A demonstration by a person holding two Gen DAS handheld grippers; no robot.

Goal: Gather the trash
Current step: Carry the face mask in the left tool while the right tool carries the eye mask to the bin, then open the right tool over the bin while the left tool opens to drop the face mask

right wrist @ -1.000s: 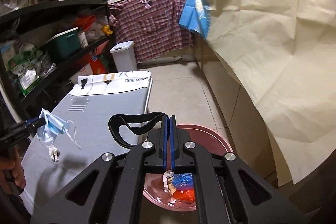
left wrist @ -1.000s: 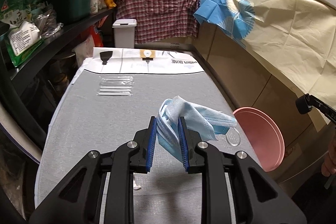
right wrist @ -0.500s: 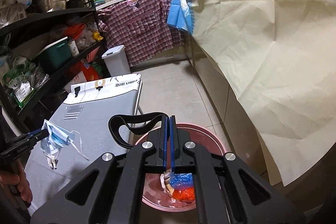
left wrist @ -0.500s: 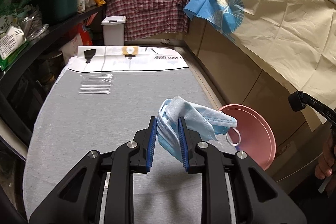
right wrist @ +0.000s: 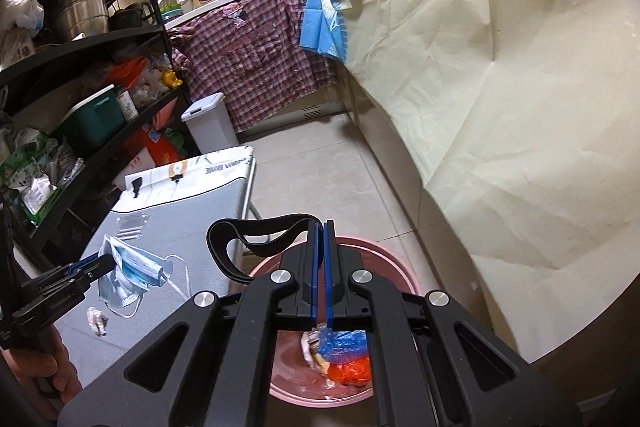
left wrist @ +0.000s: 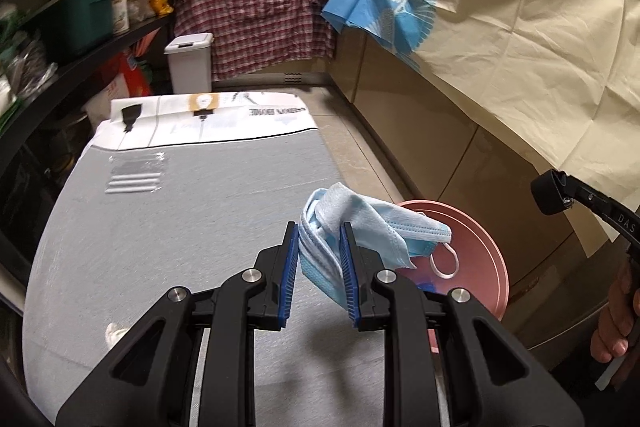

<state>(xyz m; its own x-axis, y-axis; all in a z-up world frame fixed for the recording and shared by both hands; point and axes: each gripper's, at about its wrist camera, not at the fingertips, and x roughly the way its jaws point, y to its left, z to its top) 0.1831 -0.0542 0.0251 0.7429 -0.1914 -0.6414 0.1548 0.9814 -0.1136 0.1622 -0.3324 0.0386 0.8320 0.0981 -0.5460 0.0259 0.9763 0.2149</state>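
Grey table [left wrist: 168,227] lies under your left gripper [left wrist: 319,267], jaws clamped on a crumpled blue mask [left wrist: 360,227] near the pink bin [left wrist: 476,247]. Your right gripper [right wrist: 320,275], jaws together, hovers over it.

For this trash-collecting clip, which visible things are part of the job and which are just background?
Job:
- blue face mask, clamped in the left gripper
- pink basin already holding wrappers
- clear packet and small scrap on the grey board
- right gripper, closed on nothing

Background:
- plaid shirt
- white bin
- green box
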